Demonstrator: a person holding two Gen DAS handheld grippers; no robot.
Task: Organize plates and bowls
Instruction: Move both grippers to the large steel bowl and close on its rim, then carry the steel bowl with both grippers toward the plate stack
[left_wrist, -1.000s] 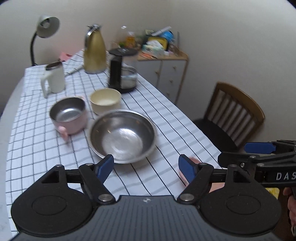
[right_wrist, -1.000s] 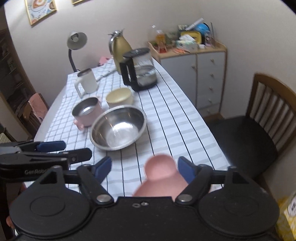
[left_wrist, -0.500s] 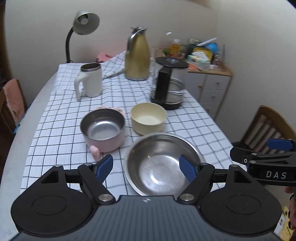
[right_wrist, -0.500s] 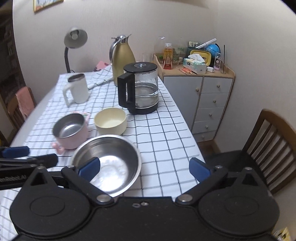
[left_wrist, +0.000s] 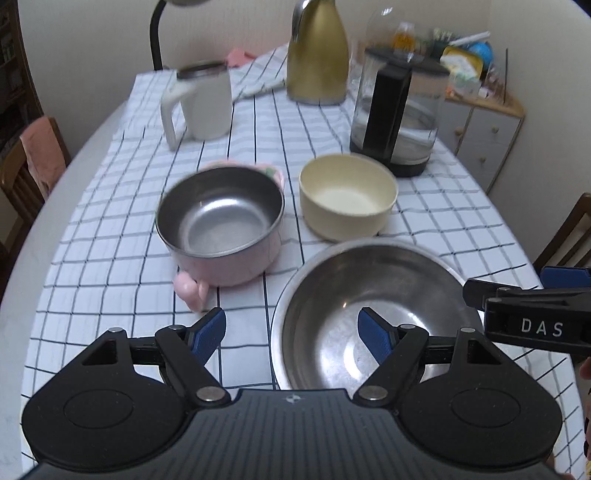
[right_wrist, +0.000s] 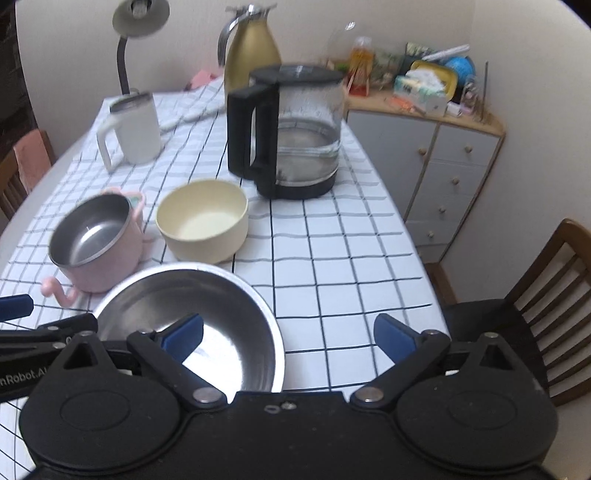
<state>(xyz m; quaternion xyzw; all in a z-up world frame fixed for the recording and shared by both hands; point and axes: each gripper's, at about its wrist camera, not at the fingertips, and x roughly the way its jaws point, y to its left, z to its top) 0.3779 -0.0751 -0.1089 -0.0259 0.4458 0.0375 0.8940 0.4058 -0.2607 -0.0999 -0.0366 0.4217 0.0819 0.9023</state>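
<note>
A large steel bowl (left_wrist: 369, 280) sits nearest on the checked tablecloth (left_wrist: 110, 258). Behind it stand a pink bowl with a steel inside (left_wrist: 221, 218) and a cream bowl (left_wrist: 347, 195). My left gripper (left_wrist: 291, 328) is open and straddles the steel bowl's left rim, one finger over the inside and one over the cloth. My right gripper (right_wrist: 288, 330) straddles the right rim of the steel bowl (right_wrist: 177, 291). Its jaws are closing, with the pads clear of the rim. The pink bowl (right_wrist: 96, 240) and cream bowl (right_wrist: 203, 221) lie beyond.
A glass carafe with a black handle (right_wrist: 291, 140), a gold thermos (right_wrist: 251, 51), a white mug (right_wrist: 135, 129) and a desk lamp (right_wrist: 140, 14) stand further back. A cluttered cabinet (right_wrist: 443, 147) and a wooden chair (right_wrist: 535, 295) are at the right of the table.
Both grippers moved forward and down to the steel bowl, which now fills the near view. A pink object between the right jaws a second ago is gone, and those jaws stand wider.
</note>
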